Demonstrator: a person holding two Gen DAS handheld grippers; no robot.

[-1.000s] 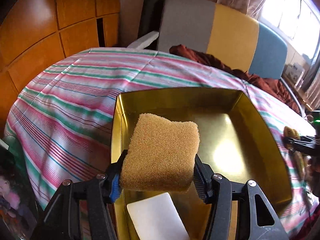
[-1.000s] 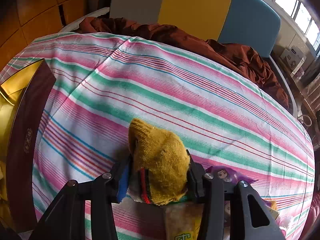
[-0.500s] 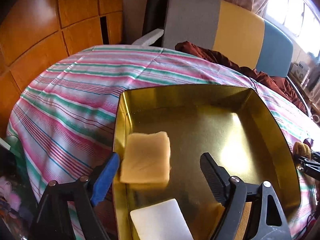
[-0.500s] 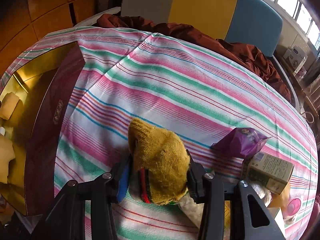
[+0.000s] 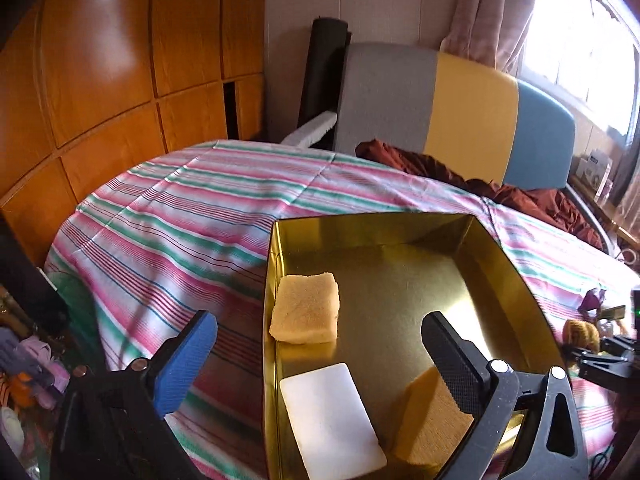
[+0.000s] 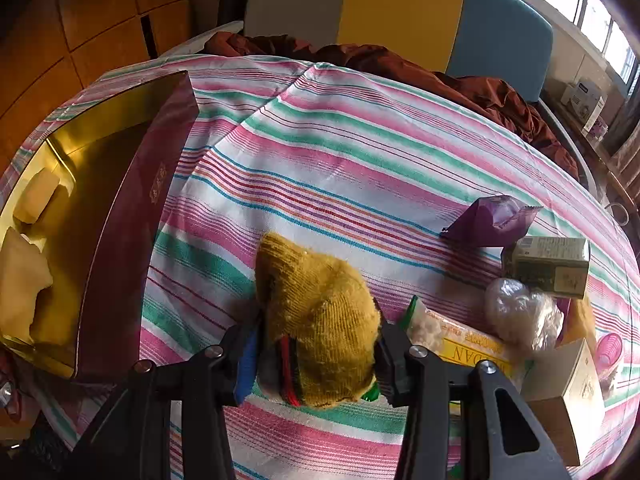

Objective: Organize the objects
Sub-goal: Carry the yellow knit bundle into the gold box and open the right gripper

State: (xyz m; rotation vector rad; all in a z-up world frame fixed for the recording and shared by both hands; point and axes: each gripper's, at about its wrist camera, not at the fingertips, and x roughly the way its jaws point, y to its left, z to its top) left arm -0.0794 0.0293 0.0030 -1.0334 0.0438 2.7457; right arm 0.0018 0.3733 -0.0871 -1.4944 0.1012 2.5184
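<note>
My left gripper is open and empty above the near end of a gold tin box. A yellow sponge lies inside the box by its left wall. A white pad and another tan sponge lie nearer in the box. My right gripper is shut on a mustard knitted glove, held above the striped cloth. The box, maroon outside, stands to its left.
To the right of the glove lie a purple packet, a green carton, a clear bag, a snack pack and a tan box. A brown cloth and a sofa lie behind.
My left gripper opened and let the yellow sponge fall into the gold box, then drew back and up. My right gripper rose and pulled back with the glove still held.
</note>
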